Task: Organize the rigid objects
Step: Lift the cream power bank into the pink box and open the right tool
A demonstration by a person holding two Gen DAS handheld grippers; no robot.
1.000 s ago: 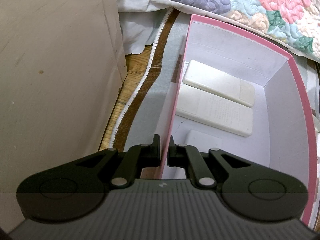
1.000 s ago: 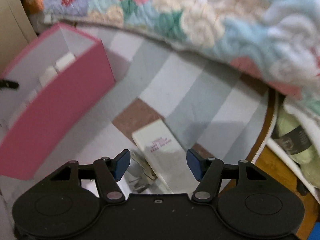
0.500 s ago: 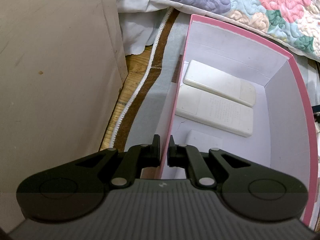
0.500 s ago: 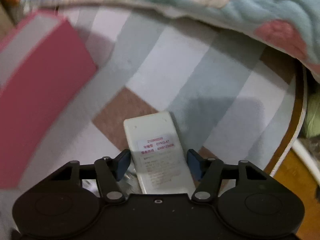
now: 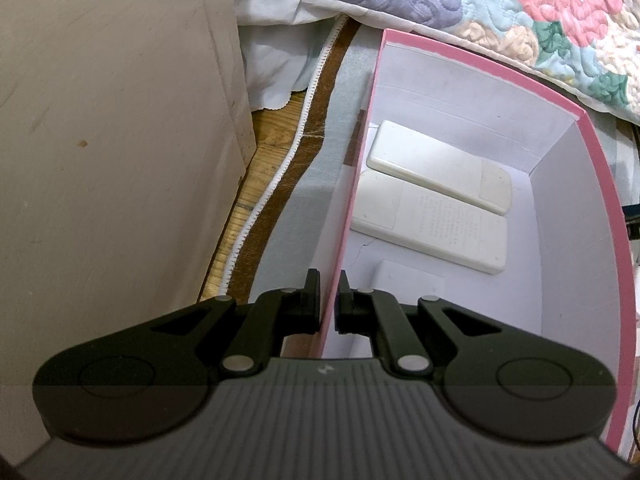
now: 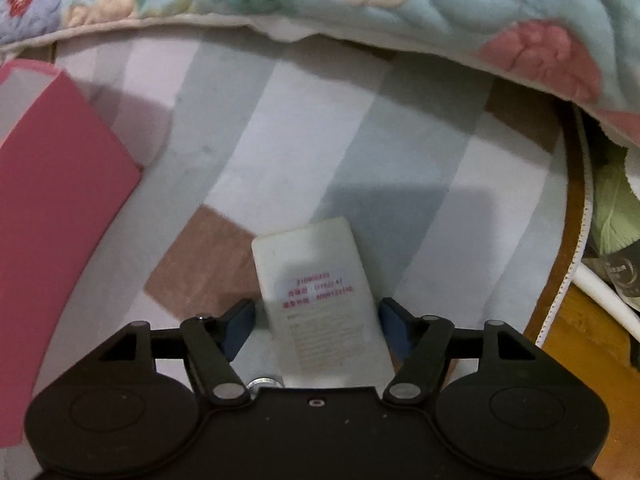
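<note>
My left gripper (image 5: 329, 304) is shut on the left wall of a pink box (image 5: 600, 200) with a white inside. In the box lie two white remotes (image 5: 440, 166) (image 5: 432, 226) side by side, with a third white flat piece (image 5: 408, 280) nearer me. In the right wrist view the same pink box (image 6: 52, 200) stands at the left. A white remote with a red-lettered label (image 6: 320, 300) lies on the striped mat. My right gripper (image 6: 316, 324) hangs low over it, jaws opening, the remote between the blue pads (image 6: 238, 326) with a gap on the left side.
A floral quilt (image 6: 360, 0) overhangs the striped mat (image 6: 400, 140) at the back. A beige panel (image 5: 100, 140) stands left of the box, with wood floor (image 5: 272, 132) beside it. Right of the mat's edge lie a green bundle (image 6: 612, 216) and a white cable (image 6: 600, 292).
My right gripper has come down over the labelled remote, which now lies between its pads, and the jaws stand a little wider. The left gripper and box have not moved.
</note>
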